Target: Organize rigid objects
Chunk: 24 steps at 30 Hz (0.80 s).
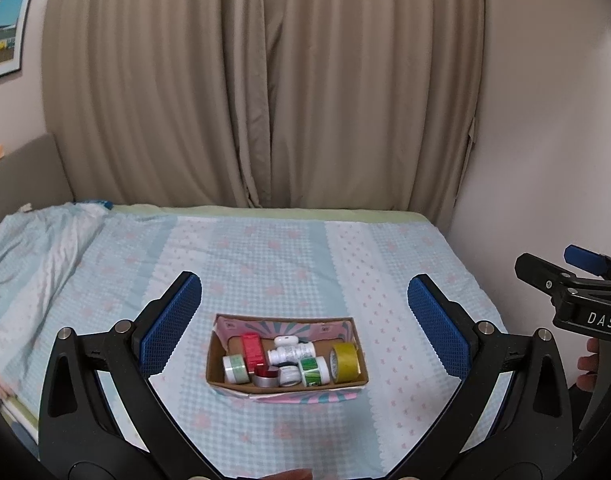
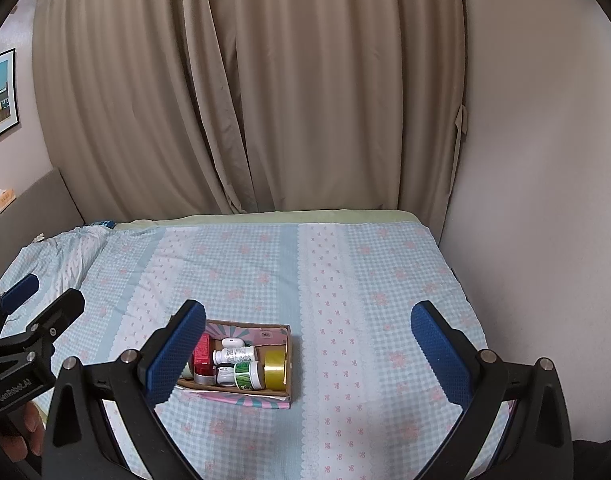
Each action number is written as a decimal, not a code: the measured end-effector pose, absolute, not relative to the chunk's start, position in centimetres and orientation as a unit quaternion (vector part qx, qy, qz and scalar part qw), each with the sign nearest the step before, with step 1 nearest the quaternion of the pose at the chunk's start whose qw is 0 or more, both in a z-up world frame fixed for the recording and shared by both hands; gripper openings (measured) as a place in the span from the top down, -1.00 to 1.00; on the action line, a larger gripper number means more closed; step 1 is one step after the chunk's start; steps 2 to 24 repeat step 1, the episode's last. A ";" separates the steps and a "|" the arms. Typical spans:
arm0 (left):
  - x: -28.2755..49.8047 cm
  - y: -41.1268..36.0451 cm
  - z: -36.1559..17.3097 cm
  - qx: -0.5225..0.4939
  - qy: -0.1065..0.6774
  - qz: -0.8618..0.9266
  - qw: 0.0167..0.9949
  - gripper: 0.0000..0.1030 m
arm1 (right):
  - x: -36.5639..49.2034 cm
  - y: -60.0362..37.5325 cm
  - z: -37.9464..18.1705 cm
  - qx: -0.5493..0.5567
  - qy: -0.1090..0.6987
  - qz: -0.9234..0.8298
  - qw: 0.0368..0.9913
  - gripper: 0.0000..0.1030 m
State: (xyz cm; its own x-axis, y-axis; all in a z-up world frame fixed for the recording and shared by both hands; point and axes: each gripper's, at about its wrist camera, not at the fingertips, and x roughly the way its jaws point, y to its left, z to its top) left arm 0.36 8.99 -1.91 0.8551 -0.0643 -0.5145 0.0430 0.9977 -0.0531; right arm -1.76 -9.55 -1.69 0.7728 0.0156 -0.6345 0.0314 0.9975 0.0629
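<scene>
1. Right now the cardboard box (image 1: 287, 354) sits on the bed (image 1: 289, 248), and every rigid object you can see is already inside it: a yellow tape roll (image 1: 344, 362) at the right end, a green-labelled bottle (image 1: 314, 371) beside it, a white pill bottle (image 1: 291, 353) lying on its side, a red carton (image 1: 252, 349), a pale green jar (image 1: 236, 369) at the left end, and a small silver-and-red tin (image 1: 264, 377) at the front.
2. Your left tool (image 1: 303, 322) is spread wide with nothing between its blue pads; the box lies dead ahead of it, centred between the two fingers and a little below their tips.
3. Your right tool (image 2: 307, 344) is likewise wide apart and empty, but from its view the box (image 2: 241, 360) sits off to the left, partly hidden behind the left finger.
4. So the left tool is the better lined up, I judge; the right would need to swing leftward first.
5. The box's long axis runs left to right across both views, and the white pill bottle (image 2: 234, 355) lies along that same line, so a grip on it would close across its short width.
6. Nothing loose shows on the bedsheet, so the sorting looks close to finished.
</scene>
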 end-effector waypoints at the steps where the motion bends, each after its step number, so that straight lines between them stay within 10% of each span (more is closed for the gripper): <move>1: 0.4 9.0 -1.9 -0.019 0.267 -0.026 0.963 -0.99 | -1.8 -9.6 -1.7 0.035 0.337 -0.004 0.941 -0.99; 24: 0.4 9.0 -1.9 -0.019 0.267 -0.026 0.963 -0.99 | -1.8 -9.6 -1.7 0.035 0.337 -0.004 0.941 -0.99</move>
